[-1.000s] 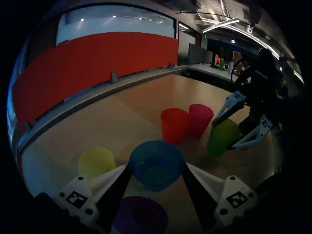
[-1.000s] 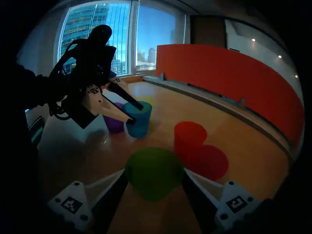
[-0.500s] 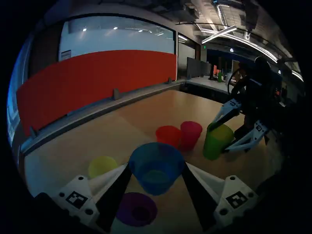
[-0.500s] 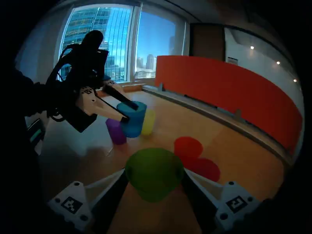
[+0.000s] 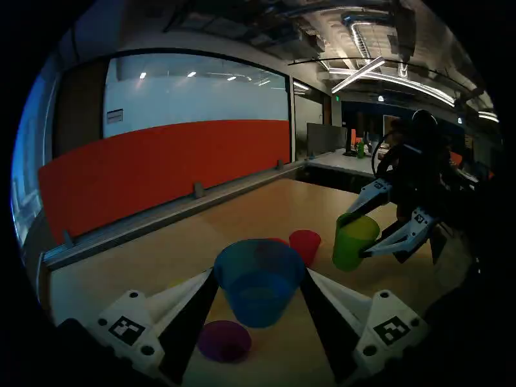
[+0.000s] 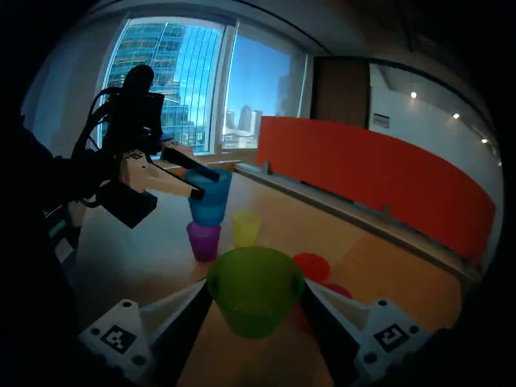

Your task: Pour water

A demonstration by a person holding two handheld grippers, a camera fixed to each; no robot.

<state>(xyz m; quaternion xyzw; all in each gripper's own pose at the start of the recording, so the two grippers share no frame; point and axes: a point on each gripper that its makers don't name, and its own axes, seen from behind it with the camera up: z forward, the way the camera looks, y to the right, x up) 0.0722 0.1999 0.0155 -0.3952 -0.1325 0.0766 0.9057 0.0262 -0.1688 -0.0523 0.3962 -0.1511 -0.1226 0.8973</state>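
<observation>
Six cups in all, one of each colour: blue, green, purple, yellow, red, pink. Two grippers, one cup clamped in each. One wooden table under everything.

From the left gripper view: left gripper narrowed onto the blue cup, both fingers pressing its sides just below the rim. Holds it upright, mouth open toward the camera, raised clear of the tabletop. Cannot tell whether any water lies in the bottom. Farther off to the right, shows the other gripper with its cup, also raised above the wood. Just beyond the blue rim, the pink cup stands on the table.

From the right gripper view: right gripper closed on the green cup, one finger on each flank, cup upright and translucent. No telling here either whether it carries water. Well ahead, the blue cup hangs in the far gripper, directly above the purple cup as seen from here. Just right of the purple one stands the yellow cup, the two near each other but apart. Closer in, right of the green rim, sits the red cup, partly hidden.

Four cups standing on the table, then, and two held in the air.

Behind the table, one long orange wall panel. At the far end, tall windows with towers outside.
</observation>
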